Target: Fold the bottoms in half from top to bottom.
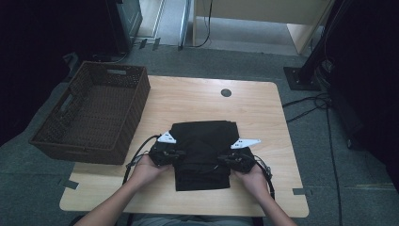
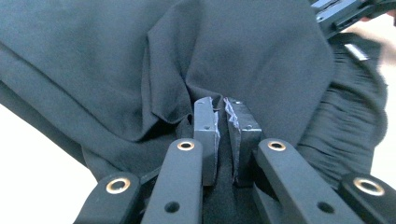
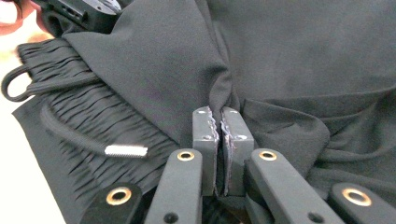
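Black garment point(image 1: 203, 153) hides both tips from above. Left gripper point(image 2: 222, 105) and right gripper point(image 3: 219, 114) each pinch a fold, fingers pressed together. Hands low on counter point(image 1: 263, 117).

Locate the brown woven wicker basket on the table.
In the high view, the brown woven wicker basket sits on the wooden table's far-left corner, overhanging its edge, left of the black folded garment.

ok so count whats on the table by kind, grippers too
black garment with a drawstring waistband: 1
brown wicker basket: 1
handheld grippers: 2, the left gripper and the right gripper, each shut on the garment
total: 4
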### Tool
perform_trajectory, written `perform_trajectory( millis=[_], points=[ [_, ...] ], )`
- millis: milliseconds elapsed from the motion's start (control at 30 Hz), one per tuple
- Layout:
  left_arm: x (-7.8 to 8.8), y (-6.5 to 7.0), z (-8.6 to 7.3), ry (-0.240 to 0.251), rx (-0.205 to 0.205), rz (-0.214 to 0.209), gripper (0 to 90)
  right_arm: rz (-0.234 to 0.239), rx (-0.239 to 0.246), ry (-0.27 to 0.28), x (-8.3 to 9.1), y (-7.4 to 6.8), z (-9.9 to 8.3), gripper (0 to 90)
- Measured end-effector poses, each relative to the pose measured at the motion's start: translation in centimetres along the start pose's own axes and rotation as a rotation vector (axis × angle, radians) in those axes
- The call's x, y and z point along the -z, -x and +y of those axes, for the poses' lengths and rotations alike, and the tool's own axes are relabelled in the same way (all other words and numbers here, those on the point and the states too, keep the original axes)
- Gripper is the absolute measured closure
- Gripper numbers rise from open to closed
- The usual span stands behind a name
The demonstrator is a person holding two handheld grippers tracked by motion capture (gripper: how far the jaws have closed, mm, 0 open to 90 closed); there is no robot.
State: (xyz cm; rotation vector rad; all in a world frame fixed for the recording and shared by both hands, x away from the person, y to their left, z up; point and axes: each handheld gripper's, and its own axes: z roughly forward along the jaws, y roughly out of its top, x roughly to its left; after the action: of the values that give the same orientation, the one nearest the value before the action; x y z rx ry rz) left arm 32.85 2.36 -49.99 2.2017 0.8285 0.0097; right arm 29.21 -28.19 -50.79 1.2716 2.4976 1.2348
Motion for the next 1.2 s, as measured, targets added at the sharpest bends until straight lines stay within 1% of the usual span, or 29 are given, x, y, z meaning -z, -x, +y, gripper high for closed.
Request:
perform_trajectory(
  millis=[67, 133, 167, 233, 267, 333, 400, 433, 467, 533, 600, 667, 700, 733, 767, 800, 833, 867, 900, 967, 1000, 1033, 1100, 1133, 1200],
  points=[
    [-0.4, -0.5, 0.3, 0.009, 0.009, 0.013, 84.1, -0.011, 0.002, 0.007, -0.3, 0.3, 0.3, 86.1],
    [-0.9, -1.2, 0.7, 0.017, 0.022, 0.019, 84.2, -0.021, -0.005, 0.034, -0.7, 0.8, 0.5, 86.3],
    [-1.0, -1.5, 1.0, 0.014, 0.023, 0.021, 84.3, -0.022, -0.007, 0.051, -0.9, 1.0, 0.6, 86.3],
    [-1.4, -2.1, 1.5, 0.016, 0.013, 0.041, 84.3, -0.021, -0.028, 0.063, -1.2, 1.6, 0.9, 86.3],
    [-1.6, -2.5, 1.9, 0.016, 0.009, 0.048, 84.4, -0.025, -0.028, 0.053, -1.3, 1.8, 1.3, 86.3],
    [-1.9, -3.1, 2.5, 0.02, 0.013, 0.065, 84.4, -0.055, -0.015, 0.054, -1.8, 2.2, 2.0, 86.3],
    [-2.3, -4.2, 3.5, 0.015, 0.006, 0.09, 84.3, -0.064, -0.022, 0.056, -2.2, 2.8, 2.7, 86.3],
    [-2.5, -4.8, 4.1, 0.012, 0.007, 0.1, 84.3, -0.066, -0.038, 0.055, -2.6, 3.3, 3.3, 86.3],
    [-2.7, -5.3, 4.6, 0.01, 0.012, 0.115, 84.3, -0.069, -0.041, 0.053, -2.9, 3.7, 3.9, 86.3],
    [-3.0, -6.4, 5.6, 0.007, 0.028, 0.137, 84.2, -0.094, -0.046, 0.045, -3.5, 4.4, 5.1, 86.2],
    [-3.1, -7.0, 6.3, 0.012, 0.042, 0.152, 84.2, -0.108, -0.062, 0.038, -4.0, 5.0, 6.0, 86.1],
    [-2.8, -7.3, 6.5, 0.041, 0.07, 0.151, 84.7, -0.107, -0.086, 0.035, -4.3, 5.4, 6.7, 86.1],
    [-2.5, -7.3, 6.5, 0.047, 0.081, 0.142, 84.9, -0.104, -0.098, 0.039, -4.2, 5.6, 6.9, 86.1],
    [-2.2, -7.2, 6.5, 0.054, 0.078, 0.141, 85.0, -0.097, -0.105, 0.048, -3.9, 5.6, 7.1, 86.1],
    [-1.8, -7.0, 6.4, 0.052, 0.072, 0.142, 85.0, -0.091, -0.098, 0.057, -3.5, 5.4, 7.1, 86.0],
    [-1.4, -6.8, 6.3, 0.061, 0.066, 0.145, 85.0, -0.094, -0.087, 0.068, -3.1, 5.2, 7.1, 86.0],
    [-1.0, -6.6, 6.2, 0.069, 0.06, 0.145, 85.0, -0.089, -0.077, 0.079, -2.7, 5.0, 7.0, 85.8],
    [-0.6, -6.4, 6.1, 0.072, 0.053, 0.143, 84.9, -0.079, -0.077, 0.089, -2.2, 4.8, 7.0, 85.5],
    [0.1, -6.1, 6.0, 0.086, 0.043, 0.142, 84.9, -0.074, -0.066, 0.095, -1.9, 4.6, 7.0, 85.5],
    [1.2, -5.4, 5.9, 0.119, 0.042, 0.132, 84.5, -0.071, -0.038, 0.102, -1.1, 4.0, 6.9, 85.0],
    [1.7, -5.2, 5.7, 0.125, 0.041, 0.127, 84.2, -0.065, -0.025, 0.118, -0.6, 3.6, 6.8, 84.9],
    [2.3, -4.7, 5.5, 0.138, 0.046, 0.116, 83.6, -0.06, -0.02, 0.123, -0.3, 3.4, 6.7, 84.4],
    [3.2, -3.9, 5.0, 0.14, 0.045, 0.098, 82.0, -0.055, 0.003, 0.129, 0.3, 3.0, 6.5, 83.2],
    [3.5, -3.4, 4.5, 0.137, 0.044, 0.089, 81.7, -0.044, 0.009, 0.131, 0.6, 2.7, 6.3, 81.9],
    [3.9, -2.8, 4.0, 0.129, 0.037, 0.074, 80.6, -0.032, 0.01, 0.125, 0.9, 2.4, 5.8, 78.8]
  ],
)
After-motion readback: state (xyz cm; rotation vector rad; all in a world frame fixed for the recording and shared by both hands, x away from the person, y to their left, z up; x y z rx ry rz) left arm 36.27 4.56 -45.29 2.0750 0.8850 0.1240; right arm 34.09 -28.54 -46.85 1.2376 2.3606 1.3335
